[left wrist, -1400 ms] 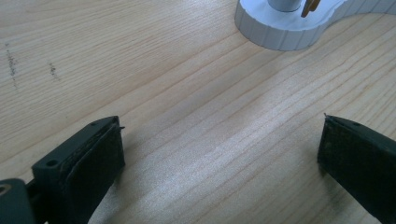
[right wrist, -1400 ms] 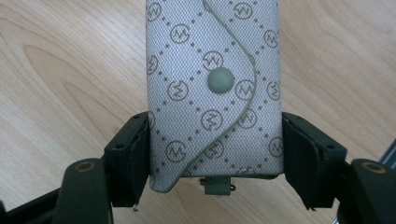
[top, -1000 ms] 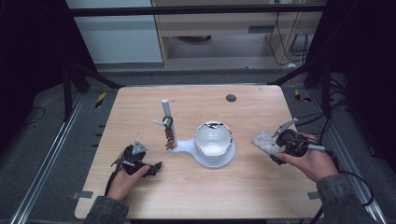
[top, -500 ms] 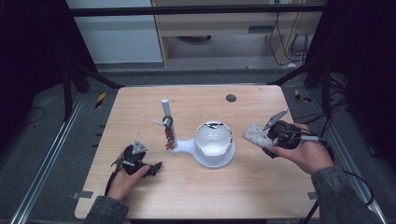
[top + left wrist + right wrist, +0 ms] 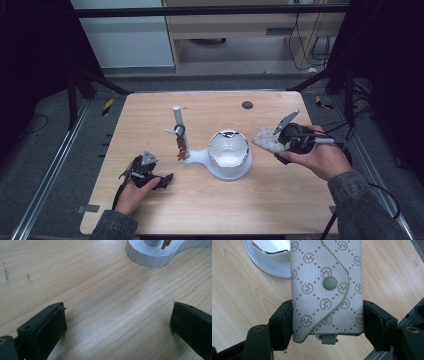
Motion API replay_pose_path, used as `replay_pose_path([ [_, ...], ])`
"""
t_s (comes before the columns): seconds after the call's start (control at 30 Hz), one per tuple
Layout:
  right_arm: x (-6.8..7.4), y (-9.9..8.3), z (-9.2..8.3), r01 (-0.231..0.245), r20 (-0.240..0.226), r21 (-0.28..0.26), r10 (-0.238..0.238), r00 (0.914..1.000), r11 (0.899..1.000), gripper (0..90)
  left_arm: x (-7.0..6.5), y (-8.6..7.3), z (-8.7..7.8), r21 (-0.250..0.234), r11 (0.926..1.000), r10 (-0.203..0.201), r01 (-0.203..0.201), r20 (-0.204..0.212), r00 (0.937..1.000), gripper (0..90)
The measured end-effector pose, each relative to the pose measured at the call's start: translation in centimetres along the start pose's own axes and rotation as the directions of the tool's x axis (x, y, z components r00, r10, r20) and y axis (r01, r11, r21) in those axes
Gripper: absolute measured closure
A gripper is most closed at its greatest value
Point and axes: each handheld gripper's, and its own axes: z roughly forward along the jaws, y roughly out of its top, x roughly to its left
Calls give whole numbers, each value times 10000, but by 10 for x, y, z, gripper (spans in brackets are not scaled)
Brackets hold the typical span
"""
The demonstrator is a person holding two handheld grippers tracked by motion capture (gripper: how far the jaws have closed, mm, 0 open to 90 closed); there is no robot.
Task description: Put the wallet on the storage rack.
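Currently the right gripper [image 5: 278, 140] is clamped on a grey patterned key pouch [image 5: 327, 290], one jaw pressed against each long side. The pouch's snap button [image 5: 330, 282] sits just ahead of the jaw line, flap closed over it, and a small tab [image 5: 328, 339] pokes out the near end between the jaws. The far end of the pouch sticks out well past the jaws, overlapping the rim of the white stand base [image 5: 268, 263] in the right gripper view. From the high view the pouch [image 5: 265, 140] is held off the table [image 5: 300, 200], just beside the round mirror [image 5: 228, 148] on that base.

The left gripper [image 5: 159, 181] rests low on the table in the person's left hand [image 5: 131, 194]. Its jaws are spread wide with only bare wood between them. Ahead of its jaws, beyond the right-hand one, is the ribbed edge of the stand base [image 5: 150, 258]. The white post [image 5: 177, 122] rises off that base, small items hanging on its hook [image 5: 180, 142]; too small to tell what they are.
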Motion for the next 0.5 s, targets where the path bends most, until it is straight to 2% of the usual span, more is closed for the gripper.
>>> replay_pose_path([
  [0.5, 14, 23, -5, 661, 14, 62, -661, 9978, 9978, 312, 0, 0, 0, -33, 10000, -54, 54, -16, 10000, 0],
])
